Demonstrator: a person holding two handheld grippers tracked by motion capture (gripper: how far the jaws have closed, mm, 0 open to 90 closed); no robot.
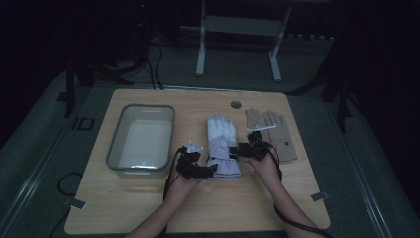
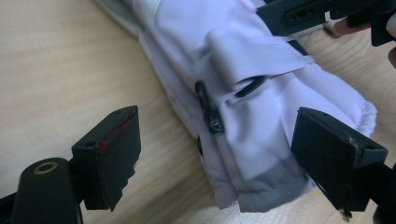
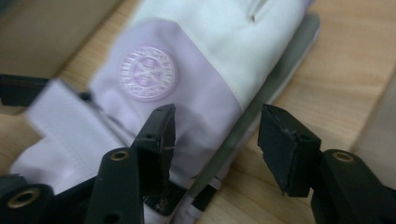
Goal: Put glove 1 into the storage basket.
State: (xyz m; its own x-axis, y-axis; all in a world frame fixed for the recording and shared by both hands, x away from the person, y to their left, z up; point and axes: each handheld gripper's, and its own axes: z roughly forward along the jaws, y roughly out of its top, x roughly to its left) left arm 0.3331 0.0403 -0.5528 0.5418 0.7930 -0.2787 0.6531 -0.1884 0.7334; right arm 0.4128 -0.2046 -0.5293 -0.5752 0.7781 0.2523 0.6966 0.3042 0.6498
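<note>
glove cuff [image 2: 261,154] between left claw [image 2: 217,154] jaws

The floor mat [image 1: 79,124] left of the table bears the letters "ID" — dim but legible. The lilac glove [image 3: 187,88] carries a round embossed badge [image 3: 148,73] — its ring of lettering is too blurred to read.

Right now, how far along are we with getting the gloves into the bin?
Nothing is done: the clear bin holds no glove. In hand: both tongs, left and right, are open around the lilac-and-white glove, neither shut on it. Left: gripping and moving it, then the tan glove, if the bin is the goal.
</note>
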